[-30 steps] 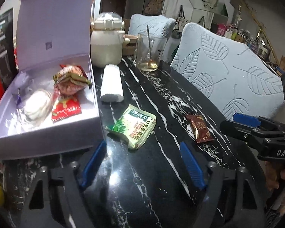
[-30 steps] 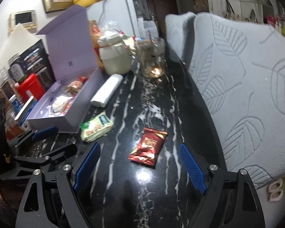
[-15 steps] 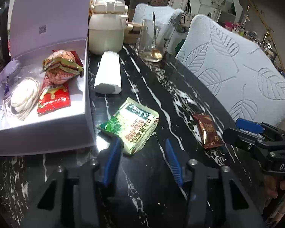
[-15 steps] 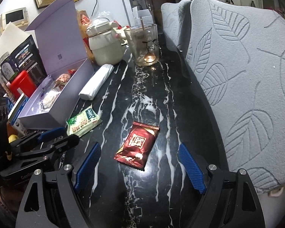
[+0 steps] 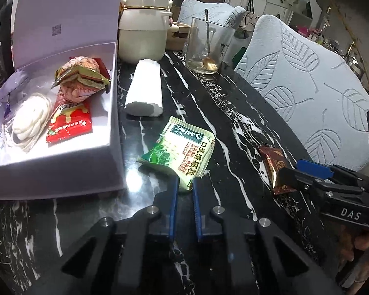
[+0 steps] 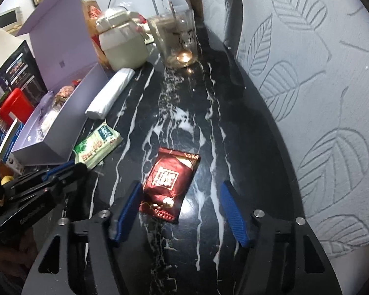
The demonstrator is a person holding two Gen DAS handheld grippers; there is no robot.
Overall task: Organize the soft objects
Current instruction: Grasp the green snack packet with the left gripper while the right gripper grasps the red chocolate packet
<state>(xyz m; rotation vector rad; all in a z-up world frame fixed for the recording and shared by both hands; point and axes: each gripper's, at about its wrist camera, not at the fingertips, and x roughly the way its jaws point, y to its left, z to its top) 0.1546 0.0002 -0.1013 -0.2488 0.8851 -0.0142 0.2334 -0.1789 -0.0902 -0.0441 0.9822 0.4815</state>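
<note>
Left wrist view: the left claw (image 5: 183,187) had closed from wide open onto the near corner of the green packet (image 5: 179,151), lying on the bench (image 5: 233,113) beside the purple box (image 5: 61,167), so lifting seemed next. Right wrist view: the right claw (image 6: 180,209) stood wide open, now straddling the red packet (image 6: 171,180), holding nothing.

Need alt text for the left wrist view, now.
The left tool is pinched shut on the near corner of a green-and-white sachet on a black marble table. To its left, an open lilac box holds snack packets.
</note>
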